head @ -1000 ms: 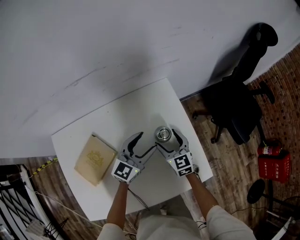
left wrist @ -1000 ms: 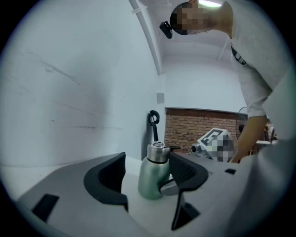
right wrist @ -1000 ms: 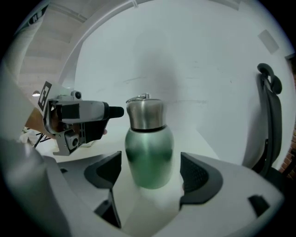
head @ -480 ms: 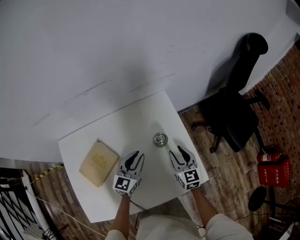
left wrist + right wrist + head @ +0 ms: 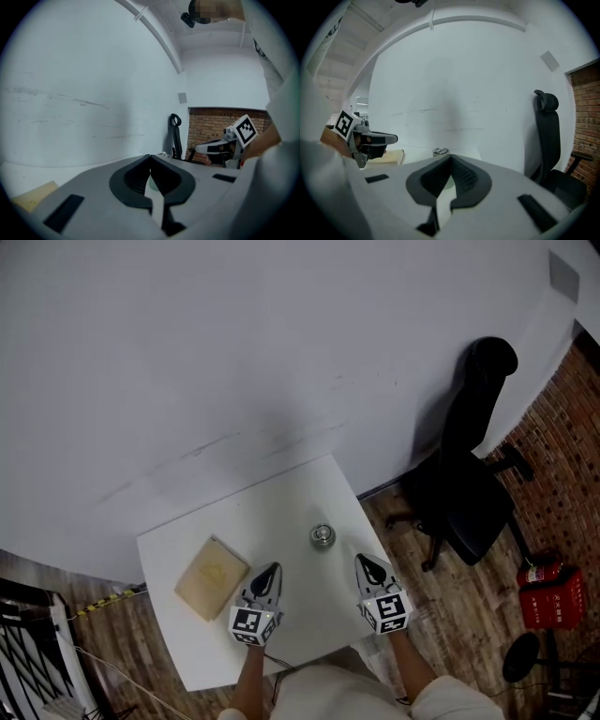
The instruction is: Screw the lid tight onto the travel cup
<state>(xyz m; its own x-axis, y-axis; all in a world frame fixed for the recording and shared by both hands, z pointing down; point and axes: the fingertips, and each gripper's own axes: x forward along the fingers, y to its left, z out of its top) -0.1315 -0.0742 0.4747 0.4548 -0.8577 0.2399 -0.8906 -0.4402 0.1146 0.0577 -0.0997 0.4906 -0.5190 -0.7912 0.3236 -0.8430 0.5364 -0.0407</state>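
Observation:
The travel cup (image 5: 322, 536) stands upright on the white table (image 5: 281, 512), its silvery lid on top; its lid (image 5: 439, 151) also peeks over the jaws in the right gripper view. My left gripper (image 5: 270, 570) is shut and empty, pulled back toward the table's near edge, left of the cup. My right gripper (image 5: 362, 561) is shut and empty too, back and to the right of the cup. Both sets of jaws have just been closing with nothing between them. The left gripper view shows the right gripper (image 5: 220, 146) off to its right.
A tan book (image 5: 212, 577) lies on the table's left part. A black office chair (image 5: 464, 474) stands on the wooden floor to the right. A red box with a fire extinguisher (image 5: 551, 592) sits at far right. A white wall runs behind the table.
Both grippers let go of the cup, drew back toward the near edge and closed. The cup stays standing alone on the table.

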